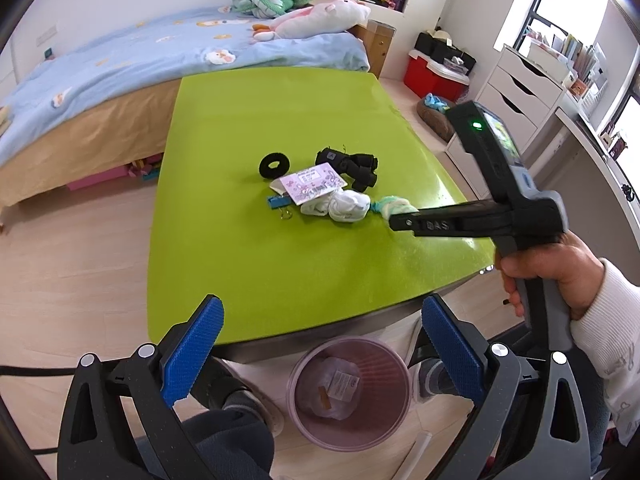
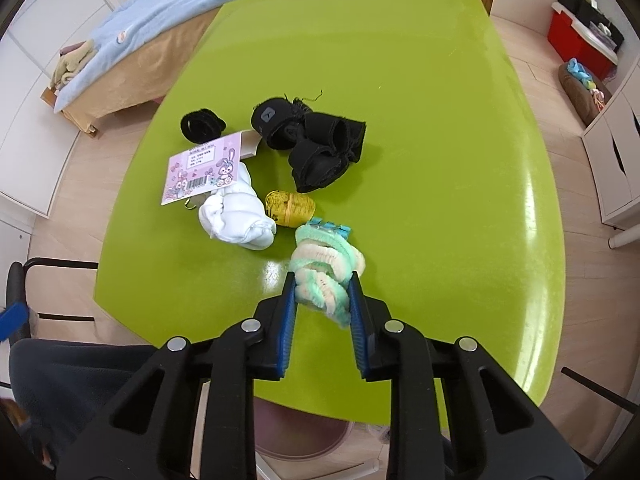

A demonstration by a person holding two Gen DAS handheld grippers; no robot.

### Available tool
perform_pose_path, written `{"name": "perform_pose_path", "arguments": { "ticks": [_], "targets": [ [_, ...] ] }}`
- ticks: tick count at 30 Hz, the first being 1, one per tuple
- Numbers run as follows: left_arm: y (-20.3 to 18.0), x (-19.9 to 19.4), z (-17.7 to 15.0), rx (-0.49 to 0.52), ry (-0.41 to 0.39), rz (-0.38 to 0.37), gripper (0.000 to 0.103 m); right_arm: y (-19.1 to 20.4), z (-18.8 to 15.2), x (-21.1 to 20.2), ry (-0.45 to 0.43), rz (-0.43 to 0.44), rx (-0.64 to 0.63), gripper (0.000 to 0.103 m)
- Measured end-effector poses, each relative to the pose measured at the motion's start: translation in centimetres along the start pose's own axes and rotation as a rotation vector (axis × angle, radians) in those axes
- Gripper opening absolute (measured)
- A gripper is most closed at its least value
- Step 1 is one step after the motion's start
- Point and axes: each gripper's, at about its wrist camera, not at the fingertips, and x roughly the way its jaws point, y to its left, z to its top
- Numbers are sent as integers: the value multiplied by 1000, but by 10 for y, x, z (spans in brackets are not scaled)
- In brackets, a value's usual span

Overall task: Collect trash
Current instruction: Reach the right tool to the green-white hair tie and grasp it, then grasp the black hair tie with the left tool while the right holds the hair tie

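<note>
The right gripper (image 2: 322, 292) is clamping the fluffy green-and-cream scrunchie (image 2: 326, 270) between its pads, white sock (image 2: 240, 216) lying ahead-left, while the left gripper (image 1: 320, 344) is hanging spread over the bin (image 1: 348, 392).

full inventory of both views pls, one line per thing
table: 1, lime green, centre
fuzzy scrunchie: 1, mint and cream, in right claw
white sock ball: 1, white, mid-table
black fabric bundle: 1, black, behind the sock
black hair tie: 1, black, far left of pile
bunny tag card: 1, pink-lilac, left of pile
tape measure: 1, yellow, beside sock
trash bin: 1, translucent pink, floor below table edge
left claw: open, above bin
right claw: shut on scrunchie
</note>
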Motion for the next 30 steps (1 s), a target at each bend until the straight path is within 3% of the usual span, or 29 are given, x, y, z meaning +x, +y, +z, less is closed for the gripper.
{"name": "perform_pose_path", "arguments": {
  "ticks": [19,30],
  "targets": [
    [23,64,91,-34,48,31,95,-17,-33,-44,-78,20,26,24],
    [49,133,129,-102,201,68,95,-25,-39,-51,-81,14,35,24]
  ]
}}
